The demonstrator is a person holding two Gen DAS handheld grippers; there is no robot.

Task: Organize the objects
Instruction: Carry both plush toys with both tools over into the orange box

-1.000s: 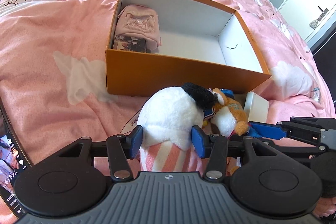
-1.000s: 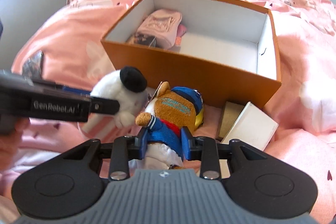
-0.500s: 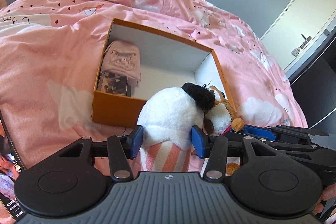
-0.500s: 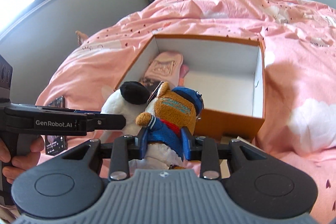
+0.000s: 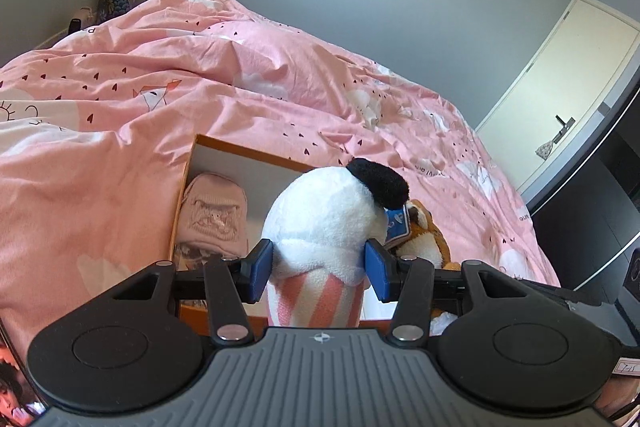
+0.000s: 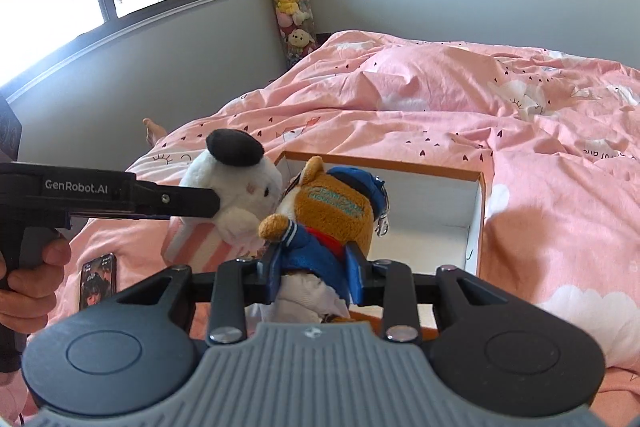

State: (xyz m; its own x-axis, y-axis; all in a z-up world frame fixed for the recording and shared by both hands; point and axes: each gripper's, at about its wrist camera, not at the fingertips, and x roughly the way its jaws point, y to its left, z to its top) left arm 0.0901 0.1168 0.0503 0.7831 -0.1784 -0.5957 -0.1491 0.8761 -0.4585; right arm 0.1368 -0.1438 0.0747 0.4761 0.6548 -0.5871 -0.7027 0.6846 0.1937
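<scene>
Phone [image 6: 98, 281] with a lit screen lies flat on the pink bedspread [image 6: 460, 99] at the far left of the right wrist view, just beside a bare hand [image 6: 28, 283] wrapped round a black handle. That handle belongs to the left hand-held gripper [image 5: 318, 269], whose blue pads [image 5: 260, 267] press into the sides of a white plush toy [image 5: 328, 223] with a black cap and a pink-and-white striped lower half; the toy hangs in the air, clear of the bedspread. From the right wrist view the same toy [image 6: 236, 195] shows its face turned toward its neighbour, the two touching.

Right of it, the right hand-held gripper [image 6: 316, 277] is clamped narrowly on an orange plush toy [image 6: 332, 211] dressed in a blue jacket and blue cap, with a small metal clip dangling at its side. This toy is also held off the bed, in front of an orange cardboard box [image 6: 478, 223] with white inner walls. The box sits open on the bedspread behind both toys. In the left wrist view a pink folded garment [image 5: 214, 215] lies in the box's left end [image 5: 180, 203], with a dark printed item just below it, too hidden to identify.

Farther right, the bedspread carries white cloud prints and small dark hearts, running on to a grey wall and a closed door [image 5: 572, 95].
</scene>
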